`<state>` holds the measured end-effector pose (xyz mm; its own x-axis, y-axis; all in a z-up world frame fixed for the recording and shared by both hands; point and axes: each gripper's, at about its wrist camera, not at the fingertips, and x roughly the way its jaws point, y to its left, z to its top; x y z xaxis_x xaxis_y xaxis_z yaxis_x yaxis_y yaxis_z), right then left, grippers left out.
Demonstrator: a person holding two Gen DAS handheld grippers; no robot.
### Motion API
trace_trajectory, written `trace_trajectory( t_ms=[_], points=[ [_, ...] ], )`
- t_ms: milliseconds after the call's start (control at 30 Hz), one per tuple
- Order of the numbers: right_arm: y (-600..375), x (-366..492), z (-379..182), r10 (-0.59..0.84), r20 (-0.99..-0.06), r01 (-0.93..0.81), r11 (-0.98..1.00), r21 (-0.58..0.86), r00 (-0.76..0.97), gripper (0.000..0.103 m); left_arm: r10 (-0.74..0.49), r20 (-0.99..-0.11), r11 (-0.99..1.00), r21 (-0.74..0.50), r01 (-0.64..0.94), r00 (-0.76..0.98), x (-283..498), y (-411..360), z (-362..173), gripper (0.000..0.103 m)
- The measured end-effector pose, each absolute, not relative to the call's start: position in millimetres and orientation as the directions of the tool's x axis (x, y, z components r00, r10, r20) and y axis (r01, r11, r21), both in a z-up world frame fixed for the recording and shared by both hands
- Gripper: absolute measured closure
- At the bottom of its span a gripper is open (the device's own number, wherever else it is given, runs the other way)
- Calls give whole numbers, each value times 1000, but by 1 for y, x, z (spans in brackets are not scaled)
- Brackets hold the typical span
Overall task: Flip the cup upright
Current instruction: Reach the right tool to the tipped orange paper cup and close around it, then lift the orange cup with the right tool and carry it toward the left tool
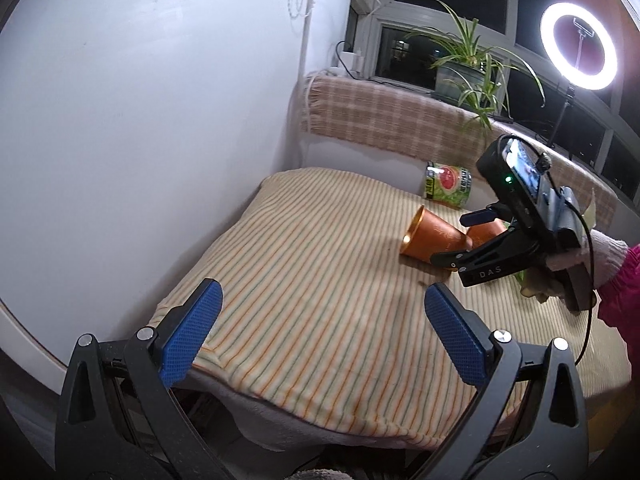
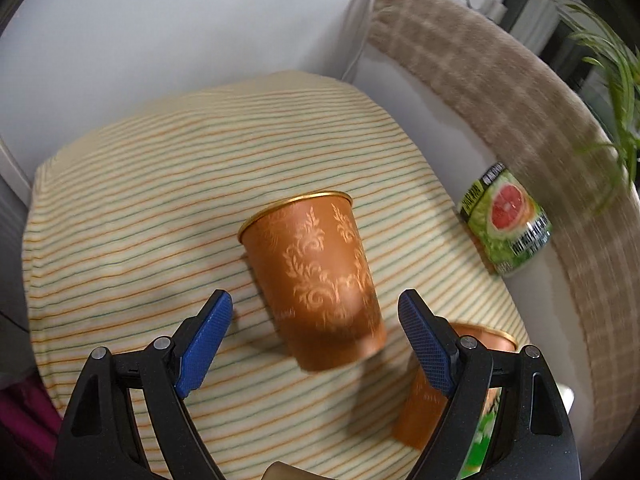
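Cup lies on its side on the striped cloth, rim toward twelve o'clock, between the right gripper's released fingers, untouched. Left gripper hovers released at six o'clock; a can stands at two o'clock.

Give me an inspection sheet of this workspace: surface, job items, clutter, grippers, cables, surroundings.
Surface: cream blanket with orange and green stripes, draped over a raised platform.
Job's things: copper-coloured patterned cup with gold rim lying on its side, mouth pointing away from the right camera; not yet upright.
Clutter: second copper cup partly hidden behind the right finger; green can with a grapefruit picture at the blanket's far edge.
Grippers: right hand-held gripper open, fingers either side of the cup's base, not touching; left hand-held gripper open, holding nothing.
Cables: black cable running from the right gripper's unit.
Surroundings: white wall, checked beige blanket, potted spider plant, lit ring light, dark windows.
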<state>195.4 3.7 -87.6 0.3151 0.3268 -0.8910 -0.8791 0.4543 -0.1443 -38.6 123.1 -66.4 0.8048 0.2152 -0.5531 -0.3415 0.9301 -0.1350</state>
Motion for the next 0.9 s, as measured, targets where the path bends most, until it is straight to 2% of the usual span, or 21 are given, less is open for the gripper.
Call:
trace_trajectory(
  t_ms=[300, 400, 433, 567, 900],
  points=[
    [19, 201, -106, 261, -913, -891, 415, -185, 312, 21, 234, -556, 920, -139, -367, 797, -42, 132, -68, 0],
    [20, 200, -109, 257, -916, -893, 410, -186, 309, 30, 234, -558, 918, -142, -370, 796, -42, 133, -69, 0],
    [20, 200, -110, 253, -916, -892, 411, -188, 310, 37, 234, -558, 918, -144, -370, 796, -43, 134, -69, 0],
    [18, 199, -109, 265, -918, -891, 422, -165, 295, 42, 234, -558, 918, -143, -370, 796, -43, 134, -69, 0],
    [1, 185, -95, 364, -893, -863, 502, -53, 267, 43, 226, -555, 923, -140, -357, 801, -44, 130, -68, 0]
  ],
)
